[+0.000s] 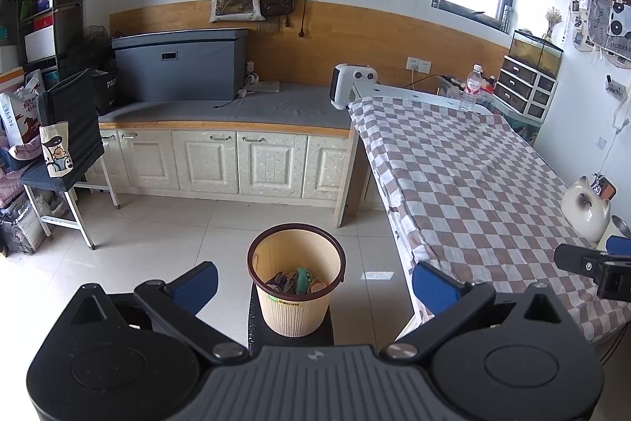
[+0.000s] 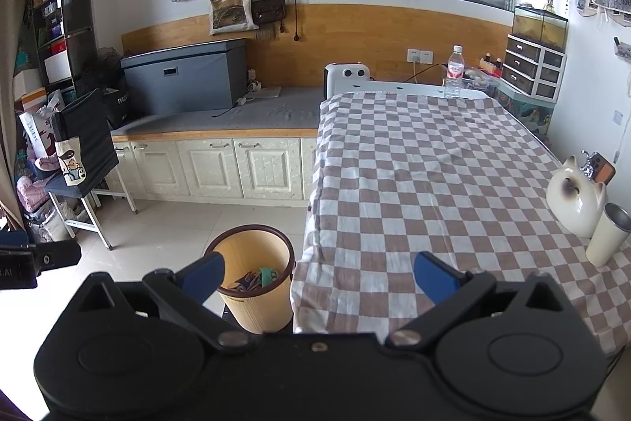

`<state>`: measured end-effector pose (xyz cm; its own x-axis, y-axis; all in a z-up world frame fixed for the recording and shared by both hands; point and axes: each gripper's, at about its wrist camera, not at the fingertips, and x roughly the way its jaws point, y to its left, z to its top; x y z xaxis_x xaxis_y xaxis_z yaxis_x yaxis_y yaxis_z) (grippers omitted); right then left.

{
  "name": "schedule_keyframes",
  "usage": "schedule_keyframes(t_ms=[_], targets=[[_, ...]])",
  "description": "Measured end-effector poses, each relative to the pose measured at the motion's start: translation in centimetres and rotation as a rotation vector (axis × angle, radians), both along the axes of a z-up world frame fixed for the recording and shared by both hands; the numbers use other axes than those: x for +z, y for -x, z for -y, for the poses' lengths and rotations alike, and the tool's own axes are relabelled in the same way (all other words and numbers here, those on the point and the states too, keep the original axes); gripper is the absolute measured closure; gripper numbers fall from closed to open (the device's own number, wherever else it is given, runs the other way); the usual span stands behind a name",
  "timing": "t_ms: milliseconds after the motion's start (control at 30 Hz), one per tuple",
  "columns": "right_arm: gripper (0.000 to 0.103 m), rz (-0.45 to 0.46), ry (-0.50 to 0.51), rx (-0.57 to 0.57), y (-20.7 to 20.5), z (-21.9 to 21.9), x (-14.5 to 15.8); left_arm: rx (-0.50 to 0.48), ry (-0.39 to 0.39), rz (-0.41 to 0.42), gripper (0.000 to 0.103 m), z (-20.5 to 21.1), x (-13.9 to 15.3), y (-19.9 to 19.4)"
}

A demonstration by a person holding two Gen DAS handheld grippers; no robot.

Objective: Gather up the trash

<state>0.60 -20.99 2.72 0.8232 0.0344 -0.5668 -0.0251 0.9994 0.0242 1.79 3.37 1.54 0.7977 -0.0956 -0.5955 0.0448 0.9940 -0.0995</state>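
Trash (image 1: pixel 296 281) lies as a loose heap of wrappers in the bottom of a bin (image 1: pixel 296 298) standing upright, mouth up, on the floor beside the checked worktop (image 2: pixel 434 184). Left tool (image 1: pixel 313 283) is spread wide, holding nothing, the bin framed between its fingers. Right tool (image 2: pixel 319 273) gapes equally empty over the worktop's edge, bin toward its left finger.

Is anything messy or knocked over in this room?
Nothing looks spilled or knocked over. The bin stands upright on a dark stand with wrappers inside it. The water bottle, cat figure and cup all stand upright on the checked cloth, which only shows a few wrinkles. Both grippers are open and empty.
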Motion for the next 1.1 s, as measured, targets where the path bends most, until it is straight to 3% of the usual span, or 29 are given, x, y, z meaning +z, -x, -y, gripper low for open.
schedule_keyframes(t_ms=[1100], targets=[[0.0,0.0,0.003,0.014,0.12,-0.57,0.47,0.006,0.0,0.002,0.0,-0.15,-0.16,0.36]])
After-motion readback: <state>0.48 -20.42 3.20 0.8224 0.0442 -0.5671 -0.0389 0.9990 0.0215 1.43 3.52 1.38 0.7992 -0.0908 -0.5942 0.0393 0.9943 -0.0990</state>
